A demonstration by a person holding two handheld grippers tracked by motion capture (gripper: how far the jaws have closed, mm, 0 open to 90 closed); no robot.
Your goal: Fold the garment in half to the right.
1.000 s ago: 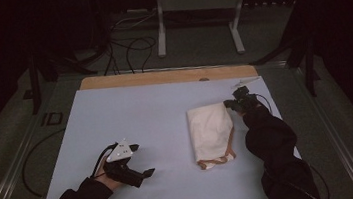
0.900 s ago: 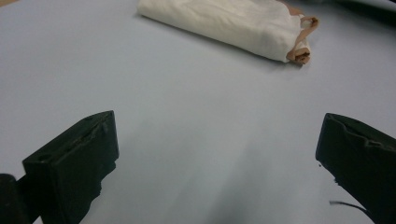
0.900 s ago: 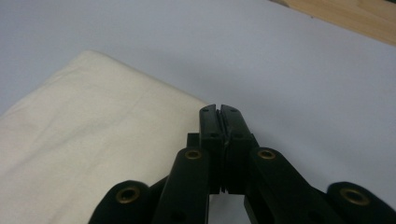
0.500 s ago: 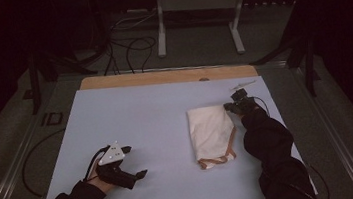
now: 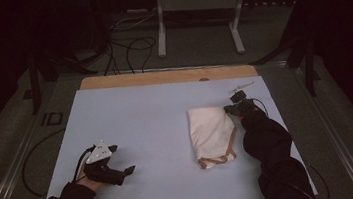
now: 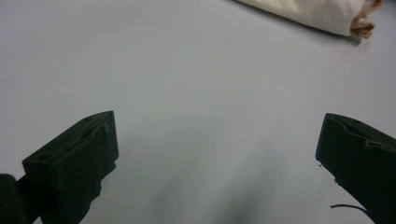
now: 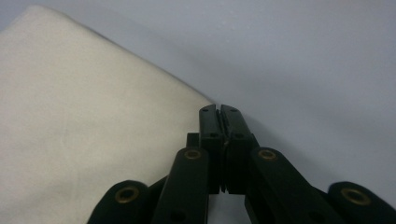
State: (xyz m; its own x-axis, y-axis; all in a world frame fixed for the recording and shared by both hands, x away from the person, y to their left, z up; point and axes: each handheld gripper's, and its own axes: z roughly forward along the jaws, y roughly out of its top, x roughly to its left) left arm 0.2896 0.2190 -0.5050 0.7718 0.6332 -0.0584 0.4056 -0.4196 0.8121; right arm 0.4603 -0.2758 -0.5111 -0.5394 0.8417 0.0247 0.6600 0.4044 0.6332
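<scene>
Left gripper (image 5: 122, 172) fingers spread over bare table (image 5: 136, 114); right gripper (image 5: 229, 108) fingers clenched at cloth bag (image 5: 211, 131) edge.

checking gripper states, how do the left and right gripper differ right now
The left gripper has its fingers spread wide with bare table between them; the right gripper has its fingers pressed together. The left gripper lies well apart from the folded cream cloth, near the table's front left; the right gripper sits at the cloth's far right corner, though whether it pinches fabric is unclear. Both are black, hand-held, low over the table.
</scene>
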